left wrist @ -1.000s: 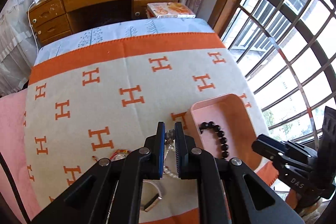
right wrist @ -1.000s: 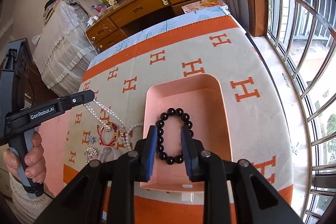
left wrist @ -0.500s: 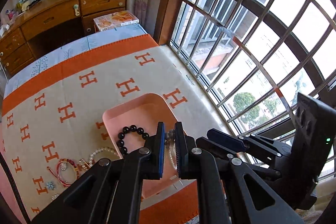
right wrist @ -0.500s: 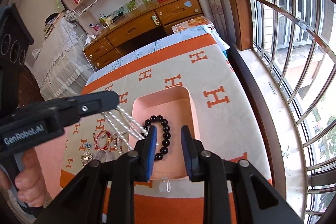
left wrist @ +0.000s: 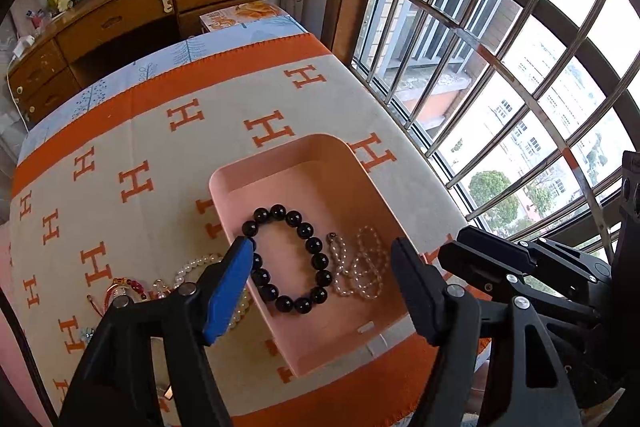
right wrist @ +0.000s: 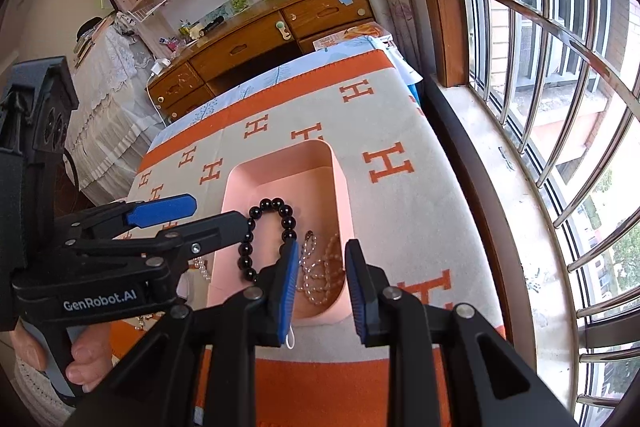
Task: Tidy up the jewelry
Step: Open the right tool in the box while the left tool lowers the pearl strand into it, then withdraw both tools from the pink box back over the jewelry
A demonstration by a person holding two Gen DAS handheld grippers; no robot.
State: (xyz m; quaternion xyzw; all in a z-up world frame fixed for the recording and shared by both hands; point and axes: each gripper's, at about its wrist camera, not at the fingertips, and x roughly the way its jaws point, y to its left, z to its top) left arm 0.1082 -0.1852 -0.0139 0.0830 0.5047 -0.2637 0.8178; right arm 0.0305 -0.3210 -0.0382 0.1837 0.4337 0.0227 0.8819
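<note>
A pink tray (left wrist: 320,163) (right wrist: 340,183) sits on the H-patterned blanket near the window side. Inside lie a black bead bracelet (left wrist: 308,239) (right wrist: 248,247) and a clear bead necklace (left wrist: 360,267) (right wrist: 320,267). My left gripper (left wrist: 320,263) (right wrist: 216,215) is open and empty above the tray, its jaws wide apart over the bracelet and necklace. My right gripper (right wrist: 322,259) is open and empty at the tray's near edge, and it shows at the right of the left wrist view (left wrist: 520,267). More jewelry lies left of the tray: a pearl bracelet (left wrist: 192,267) and a red cord bracelet (left wrist: 124,287).
The blanket (left wrist: 200,155) covers a table whose right edge meets a barred window (left wrist: 500,67) and its sill (right wrist: 512,227). A wooden desk with drawers (left wrist: 140,11) stands beyond the far end. A book (left wrist: 240,15) lies by the far edge.
My left gripper carried the clear bead necklace over the tray, opened wide and let it go; the necklace now lies in the tray beside the black bracelet. My right gripper stayed open.
</note>
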